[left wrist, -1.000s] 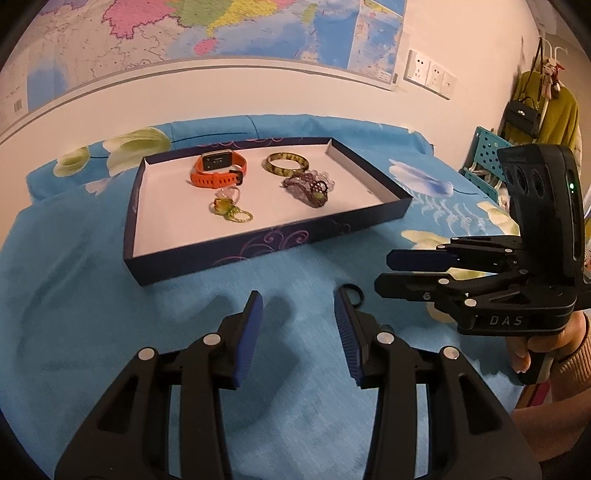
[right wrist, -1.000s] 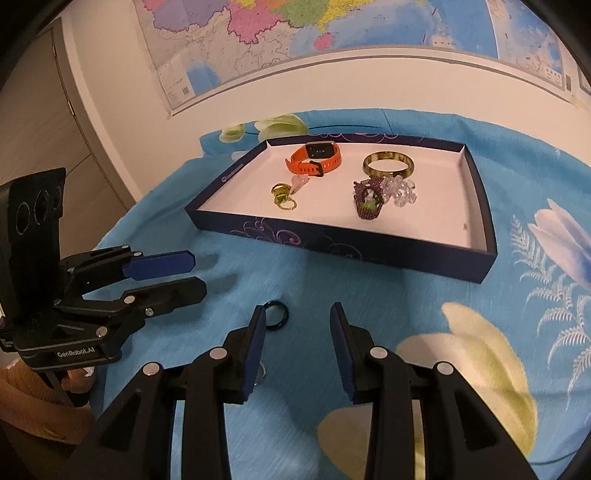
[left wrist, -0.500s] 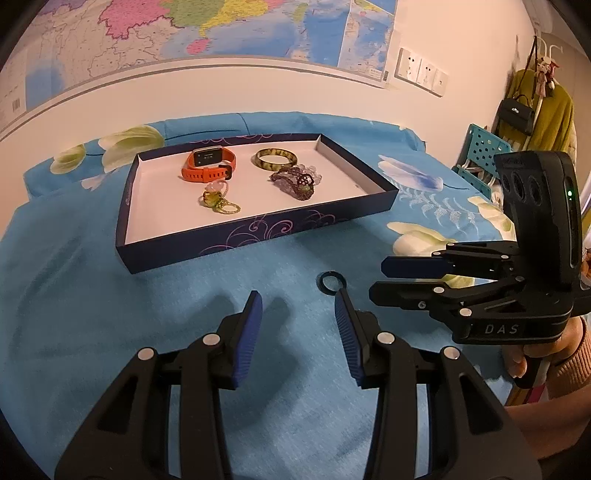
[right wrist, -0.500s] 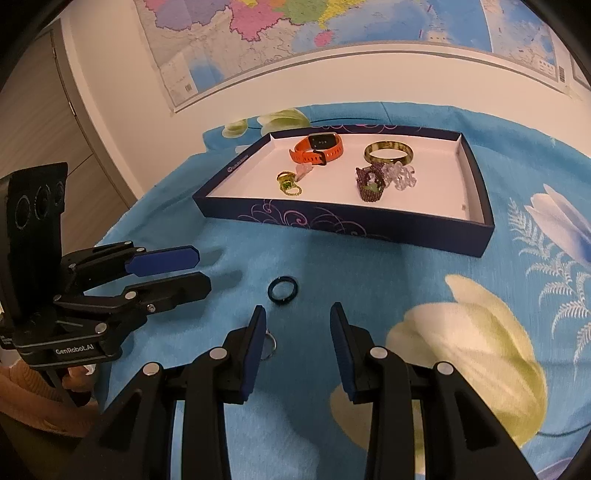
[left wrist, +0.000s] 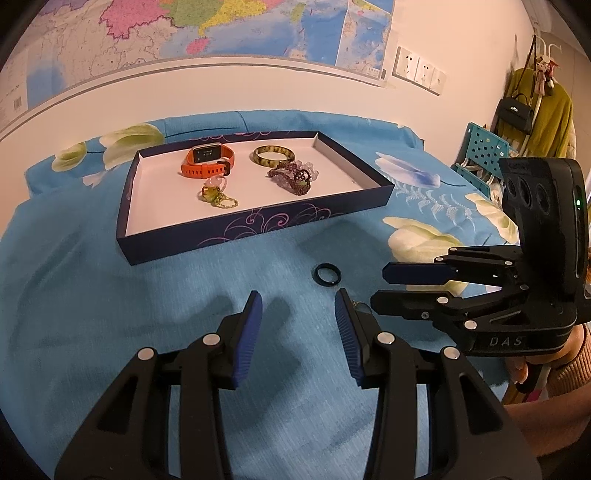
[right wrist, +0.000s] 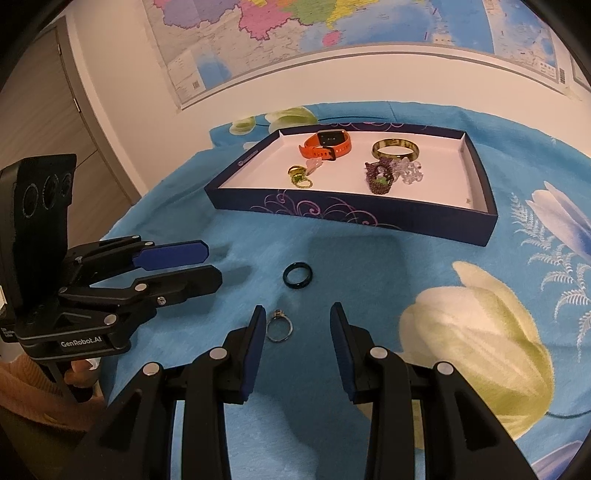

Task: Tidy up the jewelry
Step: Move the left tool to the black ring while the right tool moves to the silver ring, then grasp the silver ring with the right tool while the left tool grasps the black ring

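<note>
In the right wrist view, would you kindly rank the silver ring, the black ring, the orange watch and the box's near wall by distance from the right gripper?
1. Silver ring, on the cloth beside the right gripper's left fingertip.
2. Black ring, just ahead on the cloth.
3. Box's near wall, beyond it.
4. Orange watch, at the box's back.

A: Cloth (right wrist: 207, 236) colours?
B: Bright blue, printed with cream-yellow and pale blue-white flowers. Tray (right wrist: 369, 218) is navy outside with pink-purple swirls, white inside.
A: Contents?
B: Orange watch (right wrist: 327, 144) with dark face, olive-and-yellow mottled bangle (right wrist: 394, 148), dark purple beaded piece (right wrist: 378, 179) with a green spot, clear beads (right wrist: 408, 171), yellow-green rings (right wrist: 299, 177).
A: Loose ones on the cloth?
B: Black ring (right wrist: 297, 275), silver ring (right wrist: 279, 326).
A: Fingers?
B: Black frames, blue pads (left wrist: 245, 338), both grippers. Green LED (left wrist: 577, 201) on the right unit. Wall map (left wrist: 207, 33) is pink, yellow, green, blue.
</note>
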{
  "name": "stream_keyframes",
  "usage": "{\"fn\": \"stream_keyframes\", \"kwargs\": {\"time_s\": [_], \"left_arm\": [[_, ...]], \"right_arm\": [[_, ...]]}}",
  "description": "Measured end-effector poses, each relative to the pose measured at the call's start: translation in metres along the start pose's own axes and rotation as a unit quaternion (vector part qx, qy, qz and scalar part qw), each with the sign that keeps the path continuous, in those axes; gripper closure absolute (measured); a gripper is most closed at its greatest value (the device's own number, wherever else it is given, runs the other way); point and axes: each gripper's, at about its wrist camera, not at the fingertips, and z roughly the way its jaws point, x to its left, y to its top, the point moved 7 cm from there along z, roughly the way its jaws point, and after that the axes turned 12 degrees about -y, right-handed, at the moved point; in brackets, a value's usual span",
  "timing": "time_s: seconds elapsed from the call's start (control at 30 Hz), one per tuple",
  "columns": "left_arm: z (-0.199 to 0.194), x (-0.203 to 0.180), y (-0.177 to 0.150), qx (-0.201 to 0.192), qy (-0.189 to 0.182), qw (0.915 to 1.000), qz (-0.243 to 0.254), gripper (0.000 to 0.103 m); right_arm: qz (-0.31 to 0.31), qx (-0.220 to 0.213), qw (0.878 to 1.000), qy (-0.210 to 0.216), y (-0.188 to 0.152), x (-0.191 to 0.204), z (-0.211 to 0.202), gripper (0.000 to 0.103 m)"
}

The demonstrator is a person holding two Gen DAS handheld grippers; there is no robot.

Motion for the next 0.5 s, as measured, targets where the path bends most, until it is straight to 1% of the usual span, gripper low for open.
{"fn": "stream_keyframes", "kwargs": {"time_s": [0.5], "left_arm": [[0.000, -0.002, -0.004, 0.003, 0.003, 1.0000, 0.003, 0.062]], "right_arm": [[-0.030, 0.004, 1.000, -0.007, -0.009, 0.017, 0.001, 0.070]]}}
